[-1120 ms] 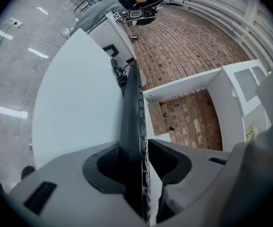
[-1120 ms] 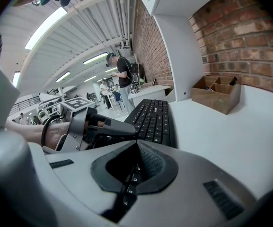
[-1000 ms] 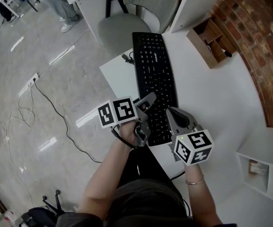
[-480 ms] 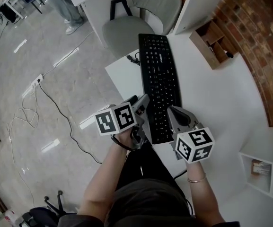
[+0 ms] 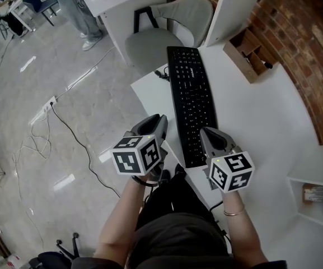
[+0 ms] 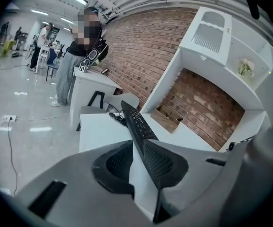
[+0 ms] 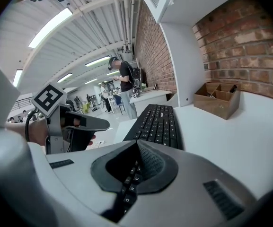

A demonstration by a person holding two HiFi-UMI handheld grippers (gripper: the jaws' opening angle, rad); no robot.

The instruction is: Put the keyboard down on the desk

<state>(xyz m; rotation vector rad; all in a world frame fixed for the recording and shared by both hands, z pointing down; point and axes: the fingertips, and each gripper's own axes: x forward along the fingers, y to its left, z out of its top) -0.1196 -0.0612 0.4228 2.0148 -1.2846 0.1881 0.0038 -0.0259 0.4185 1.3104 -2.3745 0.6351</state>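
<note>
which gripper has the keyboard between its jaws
The right gripper: the near end of the keyboard sits between its jaws. The left gripper, beside the desk, has nothing between its jaws, which have just been closing.

The black full-size keyboard (image 5: 192, 102) lay flat and lengthwise along the white desk's (image 5: 256, 116) left edge, at centre frame.

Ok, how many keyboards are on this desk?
1. The black keyboard lies flat along the white desk's left edge, its far end toward the grey chair. No other shows.
</note>
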